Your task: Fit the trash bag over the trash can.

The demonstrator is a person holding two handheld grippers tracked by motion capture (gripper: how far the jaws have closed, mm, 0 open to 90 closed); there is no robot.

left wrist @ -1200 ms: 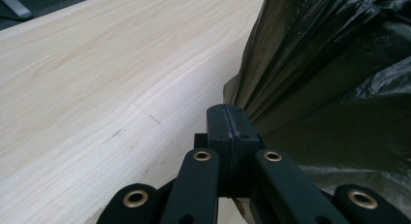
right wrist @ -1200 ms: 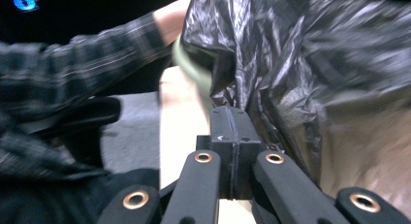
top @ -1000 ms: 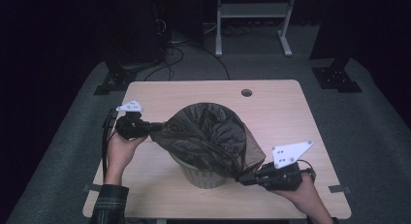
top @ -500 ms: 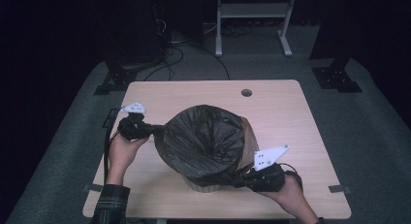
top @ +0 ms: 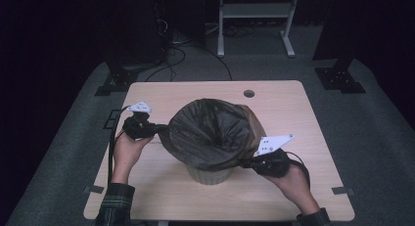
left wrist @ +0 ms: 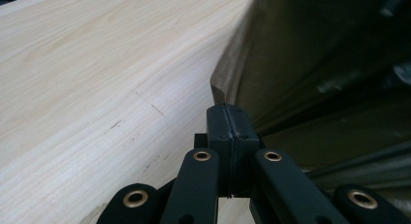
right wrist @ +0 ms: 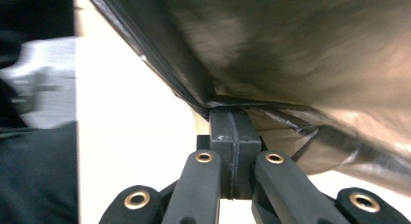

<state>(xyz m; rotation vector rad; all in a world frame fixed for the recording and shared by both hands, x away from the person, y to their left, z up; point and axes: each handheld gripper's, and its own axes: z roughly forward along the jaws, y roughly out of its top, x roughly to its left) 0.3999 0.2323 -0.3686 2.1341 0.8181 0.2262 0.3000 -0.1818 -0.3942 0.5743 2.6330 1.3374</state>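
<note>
Since a second ago the right gripper (top: 248, 162) has come in from the tabletop's right side toward the middle, and the bag's mouth has pulled rounder over the bin — left gripper (top: 161, 130) has barely shifted.

Dark bin bag (top: 211, 133) sits over a pale ribbed bin (top: 210, 174) at the middle of the tabletop (top: 303, 118), a little toward the near edge. Bag mouth is open and faces up, its film draped over the bin rim.

Left gripper: jaws clamped tight on the bag's left edge; in the left gripper view a small flap of film (left wrist: 218, 93) sticks out just above the closed jaws, with bare wood to the left. Left hand (top: 126, 150) holds it from the near-left.

Right gripper: jaws pinched closed on the bag's near-right hem — the right gripper view shows the dark hem (right wrist: 194, 88) running straight into the jaws. Right hand (top: 293, 179) is toward the near-right corner.

Round cable hole (top: 249, 93) near the far edge.
</note>
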